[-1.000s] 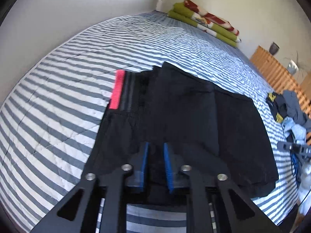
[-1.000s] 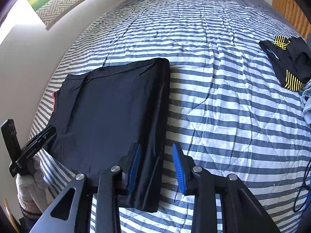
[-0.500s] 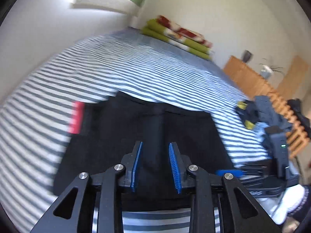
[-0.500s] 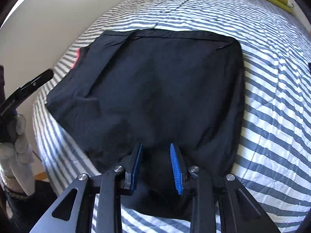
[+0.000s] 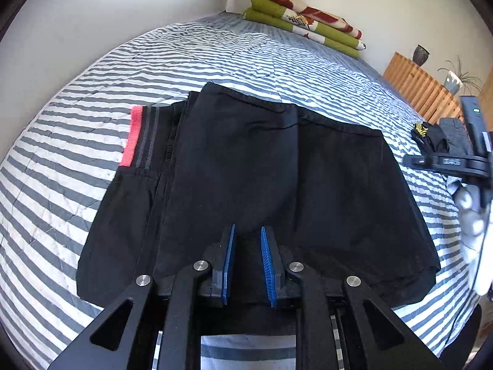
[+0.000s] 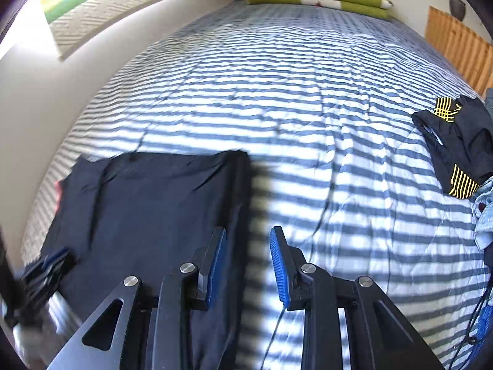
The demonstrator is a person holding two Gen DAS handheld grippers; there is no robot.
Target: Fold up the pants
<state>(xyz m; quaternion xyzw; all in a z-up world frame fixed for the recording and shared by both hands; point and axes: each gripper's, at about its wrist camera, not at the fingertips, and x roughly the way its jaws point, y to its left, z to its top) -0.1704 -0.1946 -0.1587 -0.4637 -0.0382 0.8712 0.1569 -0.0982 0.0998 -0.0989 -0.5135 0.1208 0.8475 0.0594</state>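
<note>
Black pants lie folded flat on the striped bed, with a pink waistband showing at the left end. My left gripper hovers open over the near edge of the pants, with nothing between its blue pads. In the right wrist view the pants lie at lower left. My right gripper is open above their right edge, empty. The right gripper's body shows at the far right of the left wrist view, and the left gripper appears blurred at the lower left of the right wrist view.
The striped quilt covers the bed. Folded green and red blankets are stacked at the head. A black garment with yellow stripes and other clothes lie at the right edge. A wooden slatted unit stands beyond.
Both grippers have pulled back and lifted off the pants. The right gripper swung right, so it now looks along the pants' right edge, and its jaws have widened. The pants stay flat.
</note>
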